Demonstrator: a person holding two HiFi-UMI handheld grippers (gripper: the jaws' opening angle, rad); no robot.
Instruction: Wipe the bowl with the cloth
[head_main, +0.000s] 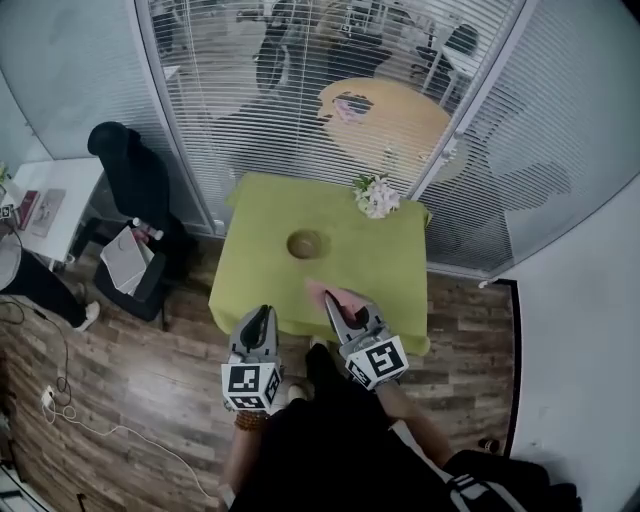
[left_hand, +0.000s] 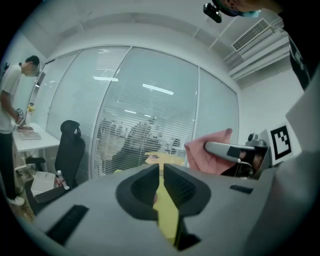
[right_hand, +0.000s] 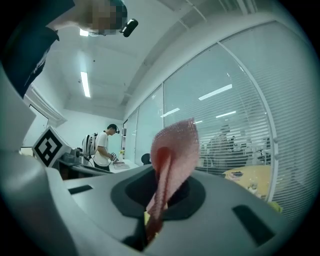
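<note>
A small olive bowl (head_main: 305, 243) sits near the middle of the green table (head_main: 260, 265). My right gripper (head_main: 333, 300) is shut on a pink cloth (head_main: 337, 297), held above the table's near edge; in the right gripper view the cloth (right_hand: 172, 150) stands up from between the closed jaws. My left gripper (head_main: 258, 318) hangs shut and empty just off the table's front edge, left of the right one. From the left gripper view its jaws (left_hand: 161, 181) are together, with the cloth (left_hand: 207, 157) at the right.
White flowers (head_main: 376, 196) stand at the table's far right corner. Glass walls with blinds (head_main: 330, 90) run behind the table. A black office chair (head_main: 135, 180) and a white desk (head_main: 55, 200) are at the left. A person (right_hand: 104, 147) stands at that desk.
</note>
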